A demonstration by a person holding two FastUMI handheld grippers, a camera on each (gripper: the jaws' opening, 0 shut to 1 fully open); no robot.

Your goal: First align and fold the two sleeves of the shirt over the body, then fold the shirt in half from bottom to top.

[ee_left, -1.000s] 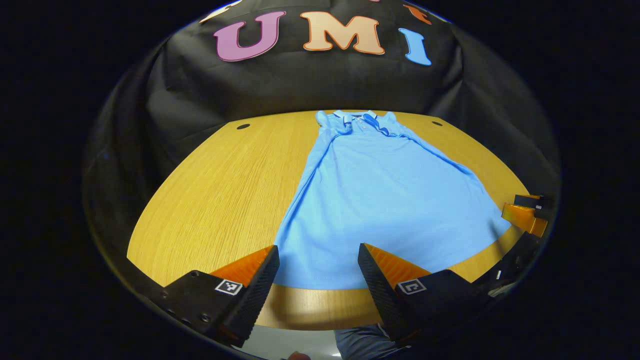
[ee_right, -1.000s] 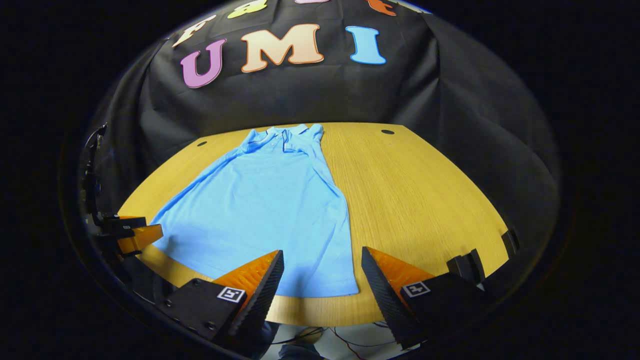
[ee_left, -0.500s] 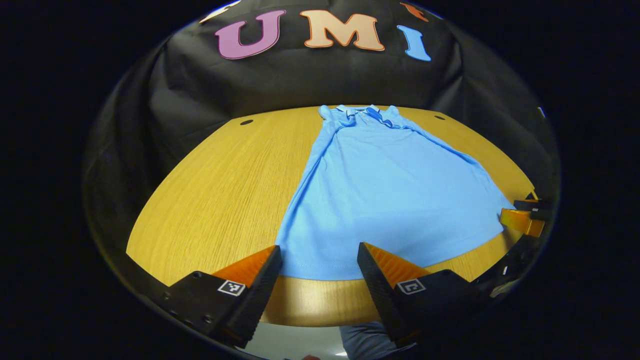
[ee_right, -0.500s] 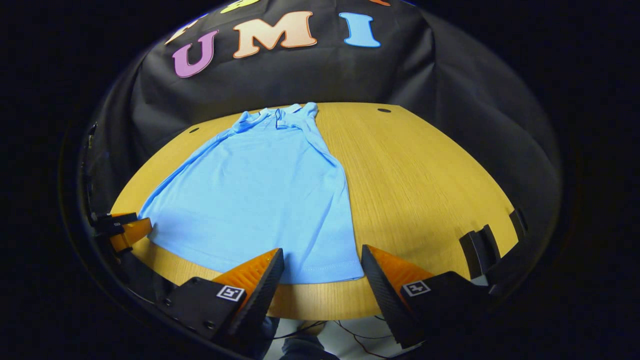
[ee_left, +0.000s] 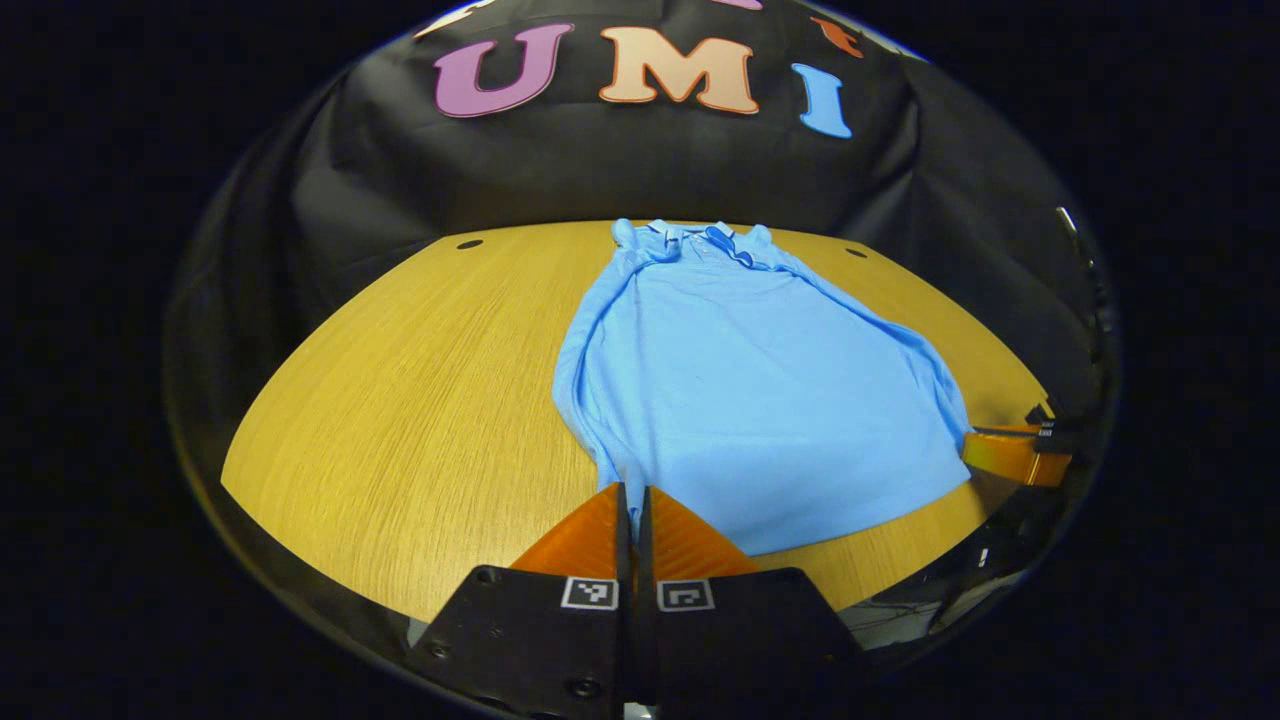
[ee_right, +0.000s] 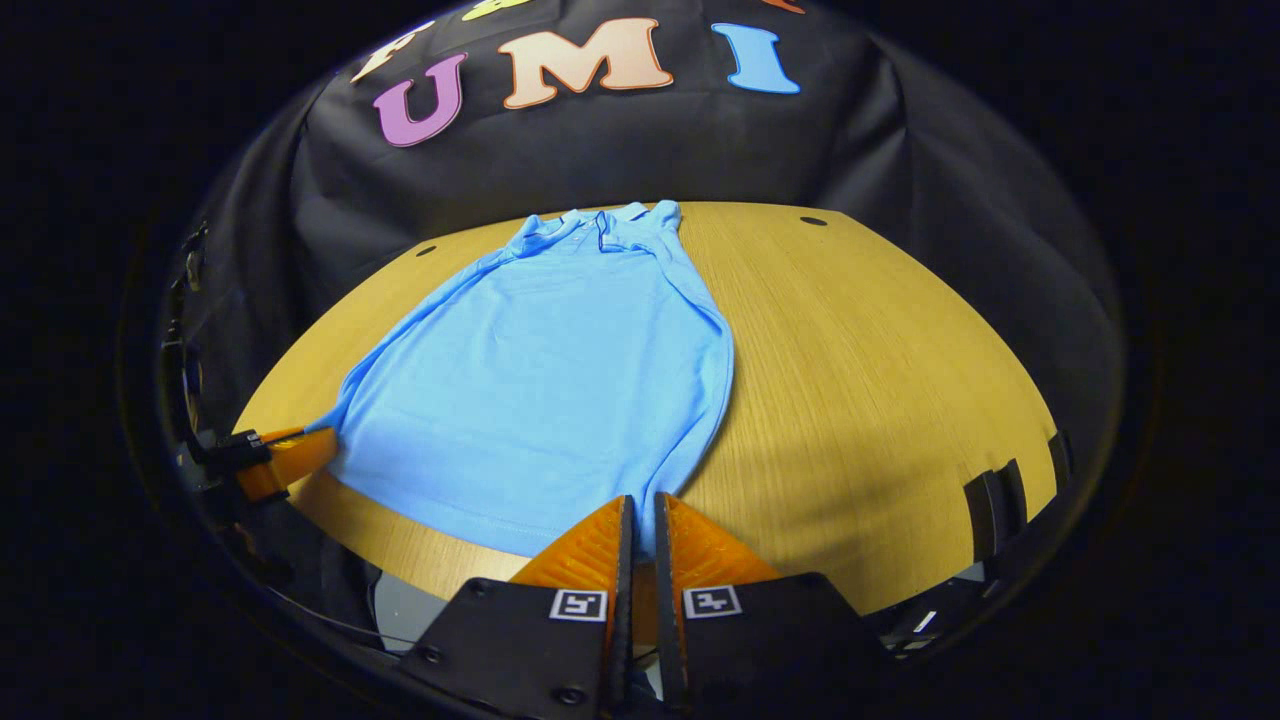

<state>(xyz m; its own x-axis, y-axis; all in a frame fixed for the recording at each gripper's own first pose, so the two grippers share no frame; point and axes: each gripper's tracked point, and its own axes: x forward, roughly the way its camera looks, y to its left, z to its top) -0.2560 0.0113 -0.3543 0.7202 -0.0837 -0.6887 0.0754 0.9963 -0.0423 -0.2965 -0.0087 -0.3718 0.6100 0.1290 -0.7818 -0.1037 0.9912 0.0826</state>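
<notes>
The left gripper (ee_left: 632, 492) pinches the blue polo shirt's (ee_left: 740, 380) bottom hem corner. The right gripper (ee_right: 640, 503) clamps the opposite corner on the wooden table (ee_right: 880, 400).

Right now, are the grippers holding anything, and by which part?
Both hold the blue shirt by its bottom hem: the left gripper is shut on one bottom corner, the right gripper on the other.

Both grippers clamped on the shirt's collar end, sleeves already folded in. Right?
Not the collar end. Each gripper's jaws are closed on a bottom hem corner of the shirt: left gripper in the left gripper view, right gripper in the right gripper view. The collar lies at the far edge.
</notes>
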